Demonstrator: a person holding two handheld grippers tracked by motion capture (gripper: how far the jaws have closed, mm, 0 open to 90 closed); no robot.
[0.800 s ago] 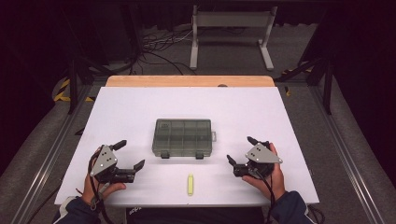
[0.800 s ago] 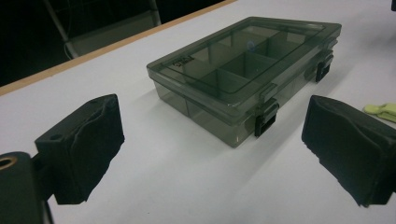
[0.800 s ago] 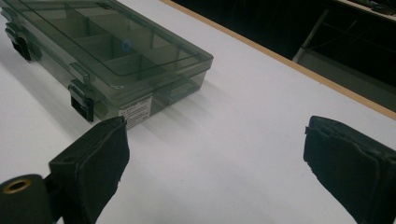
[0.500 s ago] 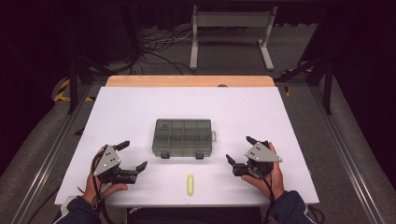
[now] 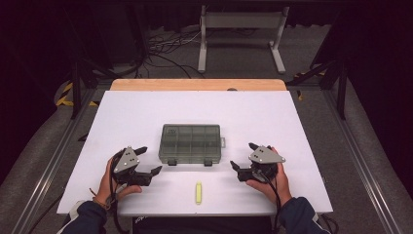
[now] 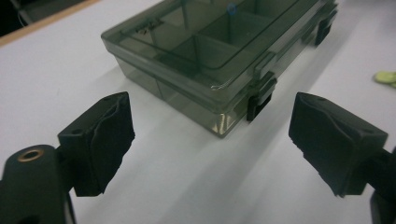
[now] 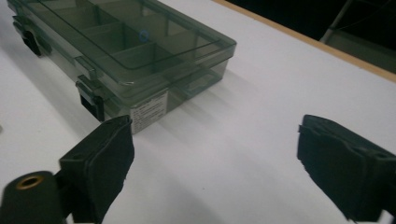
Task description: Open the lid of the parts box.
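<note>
Dark room, grey carpeted floor (image 5: 44,161), cables and a metal stand (image 5: 241,29) behind the table. White tabletop (image 5: 146,112) with a wooden strip (image 5: 195,85) along its far edge.

Smoky clear plastic compartment box (image 5: 190,143) lies flat near the table's middle, lid closed, two black latches (image 6: 259,97) on the side facing the person. It sits between the two grippers, slightly farther out than both. Nothing touches it.

Left gripper (image 5: 147,160), held in the person's left hand (image 5: 108,180), sits on the table just beside the box's near left corner, apart from it. In the left gripper view (image 6: 212,144) the box corner and one latch lie ahead of the gap between the jaws, not inside it. Jaws spread wide, bare table between the pads, gripping nothing.

Right gripper (image 5: 243,156), held in the right hand (image 5: 271,181), sits near the box's right end with a clear strip of table between them. In the right gripper view (image 7: 215,172) the box (image 7: 126,46) lies ahead and to the left, with its white label facing the camera. Jaws spread wide here too, holding nothing, touching nothing but the table area.

Small yellow-green stick (image 5: 198,192) lies on the table near the front edge, between the two hands, well short of the box and clear of both grippers. Its tip shows at the right edge of the left gripper view (image 6: 385,77).
</note>
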